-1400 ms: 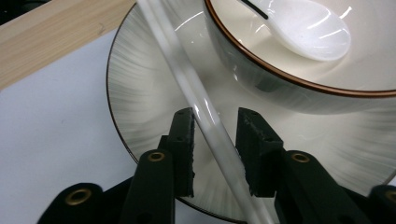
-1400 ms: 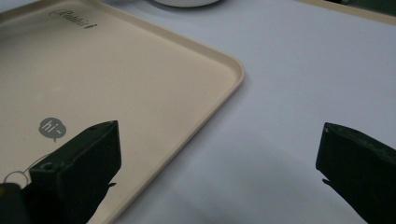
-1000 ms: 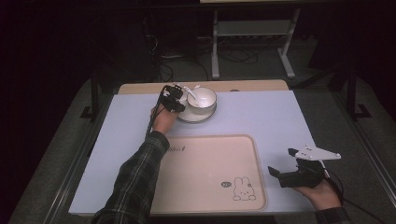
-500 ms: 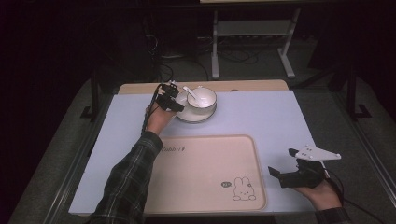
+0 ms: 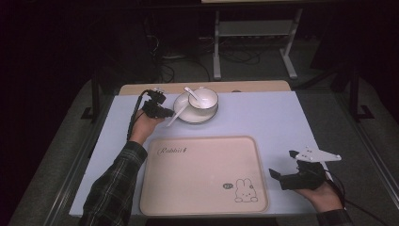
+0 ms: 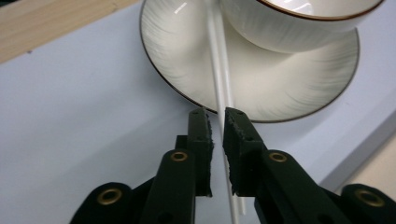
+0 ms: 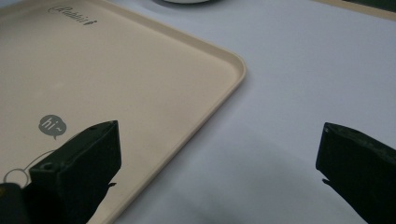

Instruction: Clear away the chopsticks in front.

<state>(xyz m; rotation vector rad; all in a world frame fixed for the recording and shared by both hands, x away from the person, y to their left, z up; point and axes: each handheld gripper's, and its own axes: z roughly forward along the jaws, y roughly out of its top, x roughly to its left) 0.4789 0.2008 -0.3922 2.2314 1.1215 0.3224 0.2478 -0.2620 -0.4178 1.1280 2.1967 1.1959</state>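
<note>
Dark all around the room, with a metal stand and loose cables behind, and the only bright patch is the pale blue table (image 5: 282, 122) with a strip of bare wood along its far edge. On it a beige tray (image 5: 202, 174) with a little rabbit printed in one corner lies close to the person, and beyond it a white bowl (image 5: 200, 100) sits on a saucer (image 6: 280, 88) with a white spoon (image 5: 190, 94) resting inside.

The left gripper (image 5: 162, 113) has just been closing, and its jaws now pinch a thin white stick (image 6: 223, 88) whose far end leans against the saucer and bowl. From where I stand the job looks like drawing that stick away from the dishes. To do it well I'd keep the pinch firm, since the jaws catch only a short stretch of it near one end, and lift before sliding so the tip does not drag the saucer or tip the bowl.

The right gripper (image 5: 287, 175) rests at the tray's near right corner, jaws wide apart with nothing between them.

What the stick really is I can't say; its upper end is lost behind the bowl's wall in the left gripper view, and from above it is a faint sliver. The bowl's contents are too small to read
</note>
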